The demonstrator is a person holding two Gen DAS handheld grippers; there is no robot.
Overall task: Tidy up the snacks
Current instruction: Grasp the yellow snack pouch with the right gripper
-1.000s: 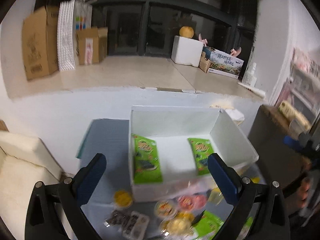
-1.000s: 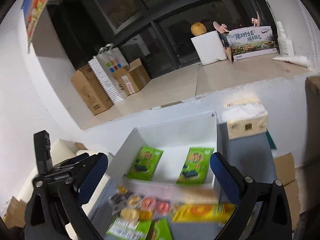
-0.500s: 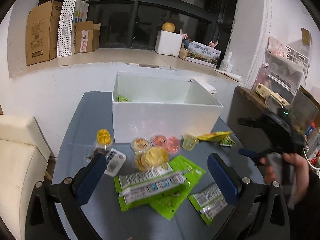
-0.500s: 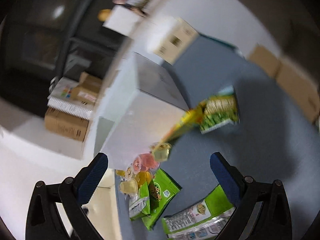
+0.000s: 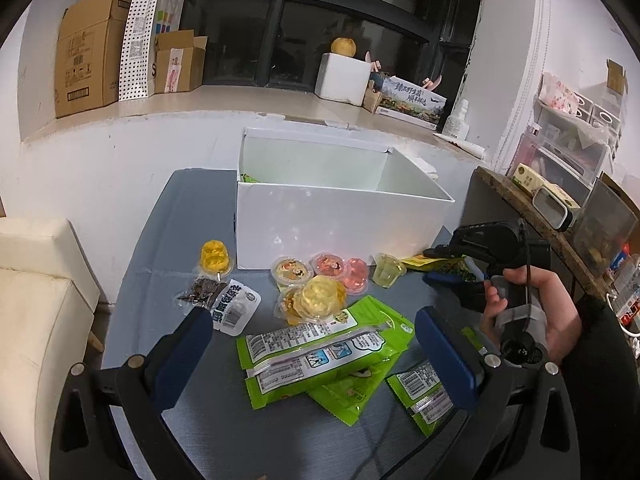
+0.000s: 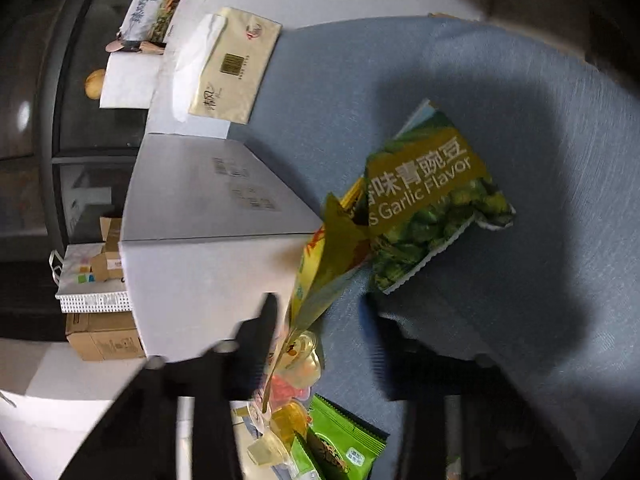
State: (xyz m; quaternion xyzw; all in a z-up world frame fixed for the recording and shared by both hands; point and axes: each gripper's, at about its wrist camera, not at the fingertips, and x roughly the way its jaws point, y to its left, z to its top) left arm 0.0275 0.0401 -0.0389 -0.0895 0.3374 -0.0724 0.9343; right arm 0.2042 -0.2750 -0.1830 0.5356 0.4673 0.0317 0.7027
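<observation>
Right gripper [image 6: 320, 320], jaws spread, now rolled sideways low over the worktop [image 6: 520, 120], straddling the yellow packet [image 6: 324, 256] beside the pea bag [image 6: 432, 208]; 1 s earlier it faced the box [image 5: 340, 224] from above. Left gripper [image 5: 312, 344], jaws spread, has dropped back over the green packs [image 5: 320, 356]. Pickup appears imminent.

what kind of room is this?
Likely a lived-in home room: cardboard boxes on a window ledge, a cream sofa, snacks and a white box on a blue table.
</observation>
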